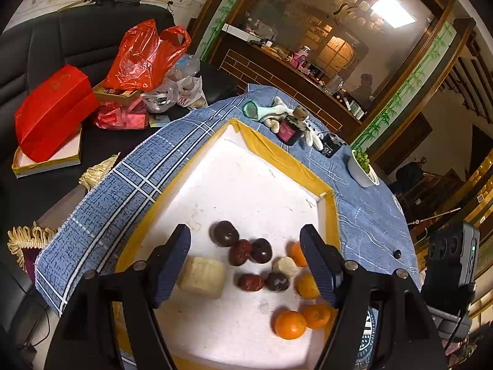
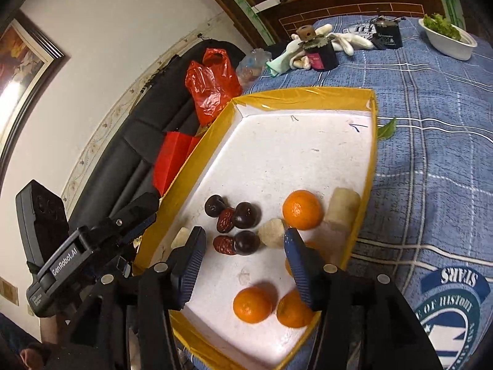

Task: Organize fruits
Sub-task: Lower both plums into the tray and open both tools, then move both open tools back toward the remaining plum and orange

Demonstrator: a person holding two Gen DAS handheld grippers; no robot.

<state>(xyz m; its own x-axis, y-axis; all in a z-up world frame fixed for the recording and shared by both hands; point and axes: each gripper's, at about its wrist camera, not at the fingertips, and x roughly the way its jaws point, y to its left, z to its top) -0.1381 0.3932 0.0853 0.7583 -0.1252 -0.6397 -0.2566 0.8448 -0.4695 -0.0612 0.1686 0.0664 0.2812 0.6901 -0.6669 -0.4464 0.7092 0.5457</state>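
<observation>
A white foam tray (image 1: pixel 277 151) (image 2: pixel 308 95) with a yellow taped rim lies on a blue checked cloth. Its near end holds dark plums (image 1: pixel 224 233) (image 2: pixel 245 214), red dates (image 1: pixel 251 282) (image 2: pixel 225 244), several oranges (image 1: pixel 290 324) (image 2: pixel 302 209) and pale peeled pieces (image 1: pixel 201 277) (image 2: pixel 342 209). My left gripper (image 1: pixel 249 262) hangs open over the plums and dates, its left finger beside the pale block, gripping nothing. Lower in the tray, my right gripper (image 2: pixel 245 265) is also open and empty. Its right finger partly hides one orange.
A white bowl of greens (image 1: pixel 362 169) (image 2: pixel 450 40), a dark jar (image 1: pixel 289 131) (image 2: pixel 320 55) and white gloves (image 2: pixel 348 41) sit at the cloth's far side. A green leaf (image 2: pixel 386 129) lies by the tray. Red bags (image 1: pixel 138 58) crowd a black sofa on the left.
</observation>
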